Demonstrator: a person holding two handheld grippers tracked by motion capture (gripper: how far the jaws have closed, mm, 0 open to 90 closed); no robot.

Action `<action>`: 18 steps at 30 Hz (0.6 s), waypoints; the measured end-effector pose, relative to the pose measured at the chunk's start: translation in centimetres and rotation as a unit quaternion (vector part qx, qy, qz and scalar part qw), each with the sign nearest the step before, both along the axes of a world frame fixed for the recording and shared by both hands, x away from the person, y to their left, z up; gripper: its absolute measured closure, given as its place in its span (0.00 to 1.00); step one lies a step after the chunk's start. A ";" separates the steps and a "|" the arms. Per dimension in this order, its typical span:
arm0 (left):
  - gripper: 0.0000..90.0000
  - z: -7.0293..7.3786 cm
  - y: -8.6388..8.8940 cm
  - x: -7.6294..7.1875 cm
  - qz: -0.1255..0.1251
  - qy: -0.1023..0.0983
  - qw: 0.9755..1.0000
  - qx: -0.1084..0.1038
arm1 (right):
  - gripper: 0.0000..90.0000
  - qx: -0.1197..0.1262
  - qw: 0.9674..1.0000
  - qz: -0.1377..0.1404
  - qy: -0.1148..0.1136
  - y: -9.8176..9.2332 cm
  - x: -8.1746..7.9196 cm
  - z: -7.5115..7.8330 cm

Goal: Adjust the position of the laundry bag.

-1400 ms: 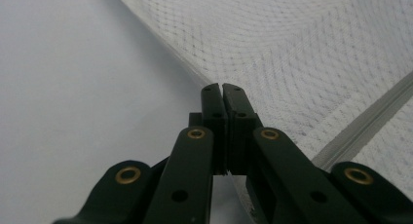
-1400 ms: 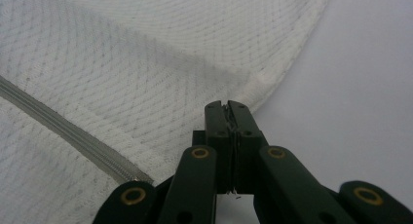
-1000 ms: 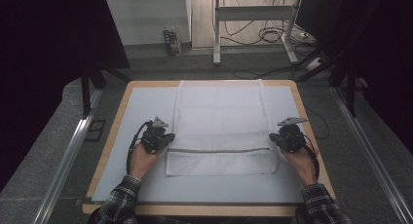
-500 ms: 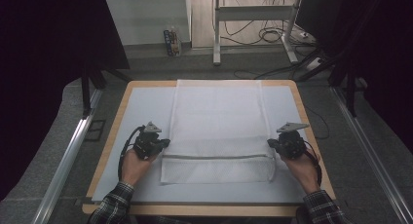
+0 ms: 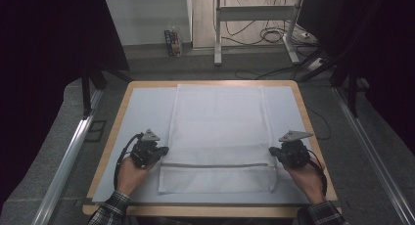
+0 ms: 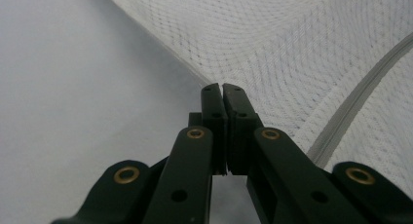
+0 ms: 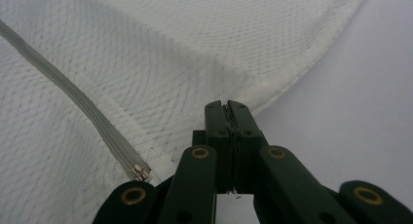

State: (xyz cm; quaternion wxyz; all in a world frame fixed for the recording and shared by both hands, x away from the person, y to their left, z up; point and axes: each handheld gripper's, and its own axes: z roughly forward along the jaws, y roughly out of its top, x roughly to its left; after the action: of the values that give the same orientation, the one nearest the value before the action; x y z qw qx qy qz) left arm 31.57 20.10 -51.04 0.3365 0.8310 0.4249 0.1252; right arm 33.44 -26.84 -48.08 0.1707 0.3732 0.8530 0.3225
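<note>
- Step rn, as I read it: folding the white mesh laundry bag (image 5: 218, 132) on the table (image 5: 122, 117). It lies flat mid-table, its zipper (image 5: 215, 165) running 9-to-3 across the near part.
- Left gripper (image 5: 164, 150) sits at the bag's 9 o'clock edge, just above the zipper line. In the left gripper view the jaws are clenched tight, and the mesh edge (image 6: 195, 73) runs right up to the tips. Looks pinched, tho I can't see fabric between the pads.
- Right gripper (image 5: 272, 151) is at the 3 o'clock edge, same level. In the right gripper view (image 7: 226, 107) the jaws are clamped w/ a sliver of mesh in the seam, so it's grasping the bag's side edge. Zipper end (image 7: 139, 173) sits just at 9 o'clock of the jaws.
- The near strip below the zipper looks doubled over toward 6, so my guess is a fold in progress, not finished.
- Next move imo: carry both edges evenly toward 6, keeping the hands level so the crease stays straight, then lay it down before letting go.
- Watch out: mesh is slippery, and an uneven pull would skew the fold.
</note>
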 end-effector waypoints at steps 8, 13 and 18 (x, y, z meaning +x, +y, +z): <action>0.99 -0.5 -0.1 -1.3 -0.011 0.015 1.000 0.004 | 0.98 -0.007 1.000 0.010 0.013 -0.2 -1.3 -0.5; 0.99 -0.8 -0.4 -1.7 -0.015 0.025 1.000 0.009 | 0.97 -0.022 0.999 0.015 0.029 -0.3 -1.2 -1.1; 0.98 -1.2 -0.4 -1.5 -0.016 0.034 0.999 0.013 | 0.97 -0.035 0.998 0.022 0.042 -0.2 -1.0 -1.7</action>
State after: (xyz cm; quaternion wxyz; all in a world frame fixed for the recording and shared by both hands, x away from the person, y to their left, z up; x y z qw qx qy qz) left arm 30.11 19.74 -52.28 0.3133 0.8458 0.4207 0.0972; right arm 32.49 -27.03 -49.81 0.1404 0.3618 0.8780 0.2801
